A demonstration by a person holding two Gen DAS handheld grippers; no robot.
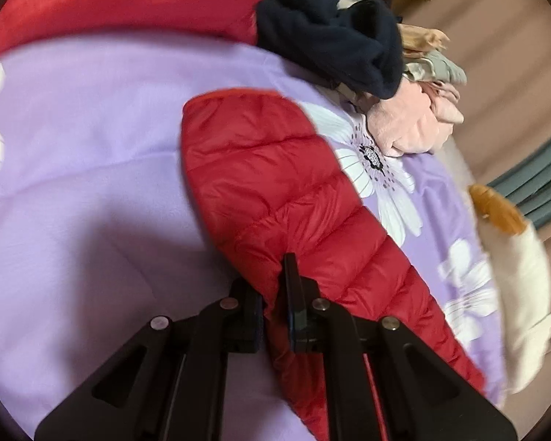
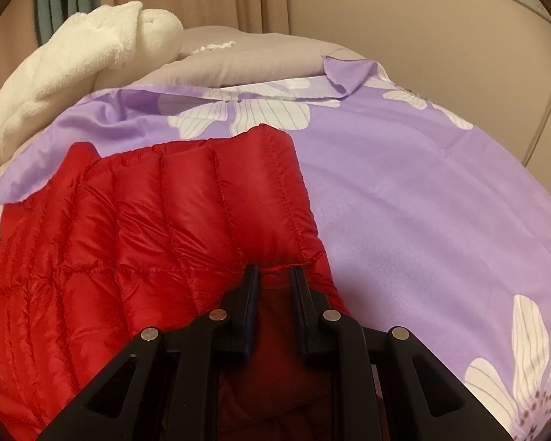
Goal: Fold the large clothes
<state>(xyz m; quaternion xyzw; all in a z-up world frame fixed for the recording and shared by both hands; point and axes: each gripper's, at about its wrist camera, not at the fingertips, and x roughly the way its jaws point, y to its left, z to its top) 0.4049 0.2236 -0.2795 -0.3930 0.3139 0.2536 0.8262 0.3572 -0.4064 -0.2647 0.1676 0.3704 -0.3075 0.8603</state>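
A red quilted puffer jacket lies on a purple flowered bedsheet [image 1: 92,139]. In the left wrist view its sleeve [image 1: 275,191] stretches from the middle down to my left gripper [image 1: 275,286], which is shut on the sleeve's fabric. More red jacket [image 1: 128,0] shows at the top. In the right wrist view the jacket body [image 2: 165,228] covers the left half, and my right gripper [image 2: 273,275] is closed on the jacket's stitched edge, with red fabric between the jaws.
A pile of clothes, dark navy [image 1: 330,36] and pink [image 1: 411,125], lies at the bed's far side. A white plush blanket [image 2: 84,58] and a grey pillow [image 2: 246,58] lie at the head. A beige wall [image 2: 422,18] and curtain stand behind.
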